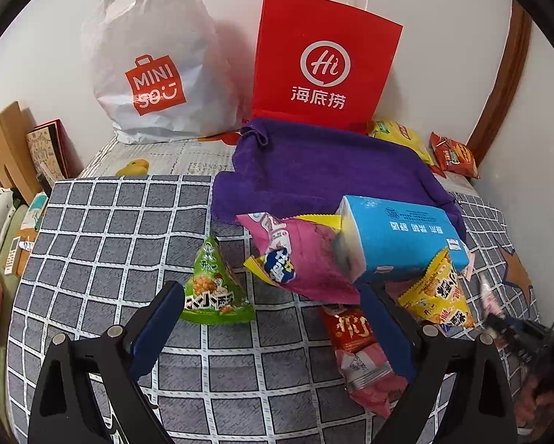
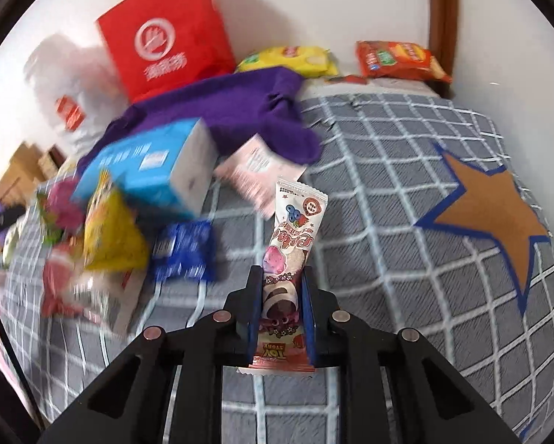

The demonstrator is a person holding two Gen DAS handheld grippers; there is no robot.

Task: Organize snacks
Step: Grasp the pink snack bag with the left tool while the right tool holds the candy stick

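Observation:
My right gripper (image 2: 281, 277) is shut on a long pink and white snack bar (image 2: 295, 229), which sticks forward from between the blue pads, above the checked bed cover (image 2: 380, 185). My left gripper (image 1: 269, 303) stands open over the cover, nothing between its pads. Just ahead of it lie a green triangular snack pack (image 1: 214, 288), a magenta bag (image 1: 303, 259), a blue box (image 1: 399, 236), a yellow snack pack (image 1: 440, 292) and a red and pink packet (image 1: 358, 347). In the right wrist view the blue box (image 2: 151, 162), yellow pack (image 2: 110, 233) and a blue packet (image 2: 184, 251) are blurred.
A red paper bag (image 1: 321, 63) and a white plastic bag (image 1: 154, 63) stand against the back wall. A purple towel (image 1: 321, 170) lies in front of them. A yellow chip bag (image 2: 288, 59) and an orange one (image 2: 399, 59) lie at the far corner. A brown star (image 2: 488, 207) marks the cover.

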